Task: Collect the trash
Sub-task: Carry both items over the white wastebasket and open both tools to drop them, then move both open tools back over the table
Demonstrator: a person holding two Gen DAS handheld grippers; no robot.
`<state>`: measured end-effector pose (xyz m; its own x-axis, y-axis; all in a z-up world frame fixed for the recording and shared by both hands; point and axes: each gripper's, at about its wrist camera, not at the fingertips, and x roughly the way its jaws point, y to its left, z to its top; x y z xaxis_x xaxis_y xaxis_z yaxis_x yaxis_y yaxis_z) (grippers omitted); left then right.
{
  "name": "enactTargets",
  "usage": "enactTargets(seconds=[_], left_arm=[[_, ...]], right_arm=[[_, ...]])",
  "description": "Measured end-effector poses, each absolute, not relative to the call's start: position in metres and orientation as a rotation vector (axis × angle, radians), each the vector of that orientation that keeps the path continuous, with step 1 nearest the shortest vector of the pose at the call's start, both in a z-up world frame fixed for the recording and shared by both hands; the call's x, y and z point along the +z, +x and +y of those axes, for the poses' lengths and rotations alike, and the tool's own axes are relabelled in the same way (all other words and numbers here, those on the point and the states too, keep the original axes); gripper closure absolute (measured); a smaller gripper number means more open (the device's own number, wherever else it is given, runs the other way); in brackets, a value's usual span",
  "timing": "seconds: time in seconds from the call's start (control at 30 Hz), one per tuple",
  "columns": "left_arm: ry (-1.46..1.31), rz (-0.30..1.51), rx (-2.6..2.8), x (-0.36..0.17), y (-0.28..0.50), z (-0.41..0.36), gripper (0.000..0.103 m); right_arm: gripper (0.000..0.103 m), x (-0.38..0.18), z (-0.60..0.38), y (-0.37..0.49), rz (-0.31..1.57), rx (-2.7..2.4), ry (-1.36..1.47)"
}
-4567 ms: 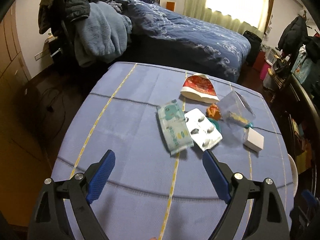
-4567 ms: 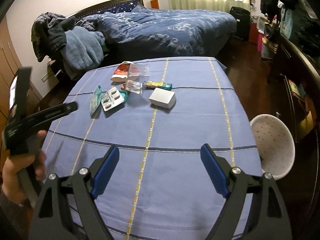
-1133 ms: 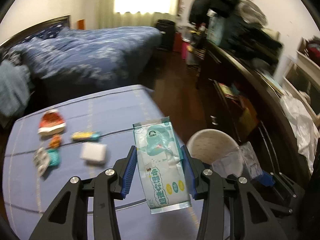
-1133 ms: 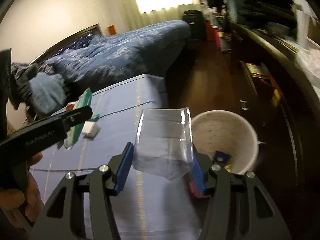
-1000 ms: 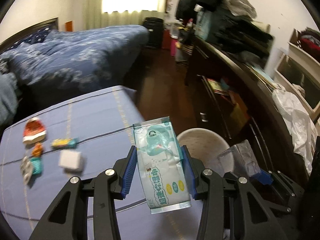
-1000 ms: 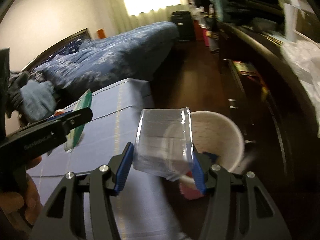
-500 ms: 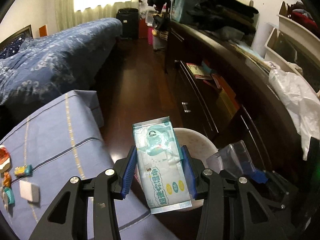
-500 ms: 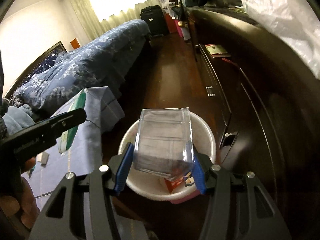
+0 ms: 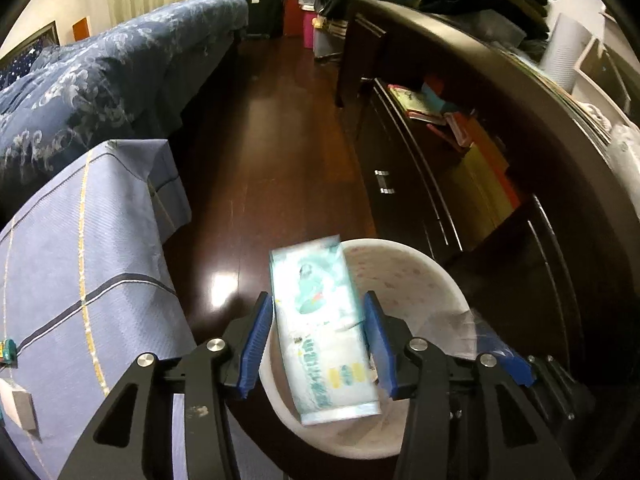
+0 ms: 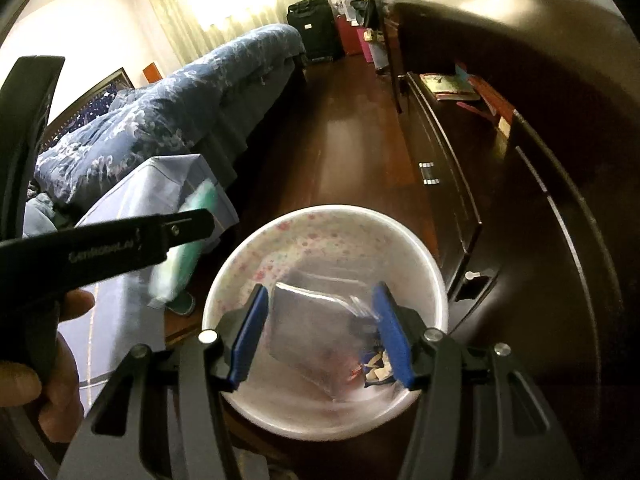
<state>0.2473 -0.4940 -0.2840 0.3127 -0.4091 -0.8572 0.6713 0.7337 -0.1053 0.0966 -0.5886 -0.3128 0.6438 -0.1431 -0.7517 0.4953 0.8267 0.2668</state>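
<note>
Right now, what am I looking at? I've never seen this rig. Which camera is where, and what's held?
There is no robot. A person holds tongs in each hand, and each pair has a wide-angle camera looking along its two blue-padded fingers. One picture is from the left tongs and the other from the right tongs. The right view also catches the person's left hand at the side.

Both tongs point down at a white bin on the floor, beside a blue-clothed table. A small white box lies on the table at the picture's edge.

Between the left fingers is a wipes pack, which is blurred. Those tongs have just been opening, so the pack looks to be slipping out. A clear box hangs low and tilted between the right pads, over the bin. It looks released.
</note>
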Motion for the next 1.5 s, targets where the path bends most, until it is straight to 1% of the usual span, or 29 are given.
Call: enactTargets(seconds=[0.07,0.1,0.17,0.2,0.3,0.33,0.5,0.6,0.73,0.8,0.93,1.1,1.2,1.43,1.47,1.5], left_arm=[[0.285,1.037,-0.728,-0.286,0.252,-0.498,0.052],[0.284,1.038,-0.726,-0.287,0.253,-0.497,0.047],[0.282,1.042,-0.731,-0.287,0.255,-0.498,0.043],[0.281,1.042,-0.734,-0.287,0.256,-0.498,0.039],[0.267,1.029,-0.745,-0.283,0.256,-0.495,0.029],[0.264,1.027,-0.743,-0.282,0.257,-0.493,0.028],[0.219,1.013,-0.739,-0.268,0.256,-0.471,0.028],[0.217,0.970,-0.709,-0.256,0.252,-0.450,0.024],[0.219,0.905,-0.623,-0.238,0.245,-0.405,0.020],[0.212,0.884,-0.579,-0.232,0.242,-0.381,0.018],[0.213,0.852,-0.472,-0.224,0.240,-0.327,0.014],[0.201,0.870,-0.343,-0.231,0.253,-0.272,0.013],[0.192,0.902,-0.308,-0.243,0.268,-0.253,0.013],[0.198,0.936,-0.294,-0.270,0.295,-0.238,0.014],[0.199,0.935,-0.294,-0.273,0.298,-0.238,0.016],[0.200,0.935,-0.299,-0.275,0.301,-0.238,0.028]], right_arm=[[0.047,-0.317,-0.591,0.099,0.797,-0.376,0.485],[0.047,-0.320,-0.592,0.100,0.799,-0.374,0.485],[0.042,-0.323,-0.593,0.101,0.803,-0.379,0.487],[0.041,-0.325,-0.594,0.100,0.804,-0.382,0.491],[0.039,-0.327,-0.596,0.096,0.804,-0.391,0.501],[0.039,-0.326,-0.596,0.095,0.801,-0.393,0.501],[0.035,-0.313,-0.591,0.085,0.794,-0.419,0.491],[0.034,-0.301,-0.583,0.081,0.782,-0.422,0.479],[0.031,-0.277,-0.562,0.077,0.757,-0.392,0.472],[0.027,-0.265,-0.548,0.076,0.743,-0.364,0.466],[0.026,-0.243,-0.512,0.079,0.729,-0.284,0.433],[0.026,-0.228,-0.471,0.088,0.735,-0.195,0.393],[0.026,-0.222,-0.450,0.095,0.745,-0.156,0.372],[0.026,-0.212,-0.414,0.110,0.762,-0.094,0.323],[0.026,-0.212,-0.411,0.110,0.762,-0.090,0.318],[0.026,-0.210,-0.408,0.111,0.763,-0.085,0.313]])
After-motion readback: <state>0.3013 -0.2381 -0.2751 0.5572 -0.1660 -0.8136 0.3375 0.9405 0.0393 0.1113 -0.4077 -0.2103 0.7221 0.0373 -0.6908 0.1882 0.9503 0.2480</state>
